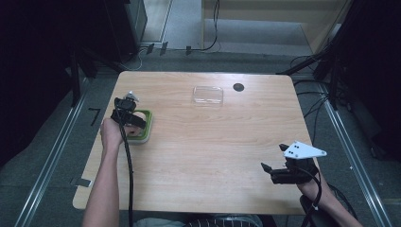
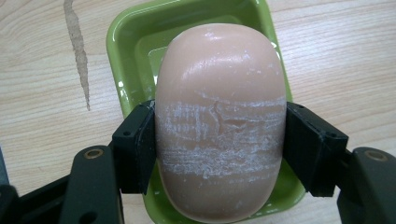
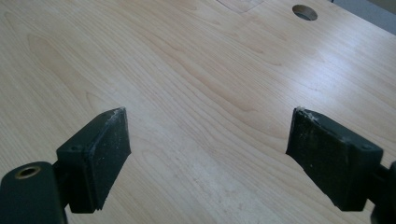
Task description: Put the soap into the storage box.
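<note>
Dim high view, dark surroundings, evenly lit table [image 1: 213,142], sharp close-ups, soft glare on soap [image 2: 219,121]

A clear plastic lid [image 1: 208,94] lies flat near the far edge of the bench [image 1: 213,146], about midway along it. Just beside it, toward the far right corner, a round dark hole [image 1: 239,87] sits in the bench top. Black cables [image 1: 309,101] trail over the grey floor [image 1: 56,156] beyond the right edge.
</note>
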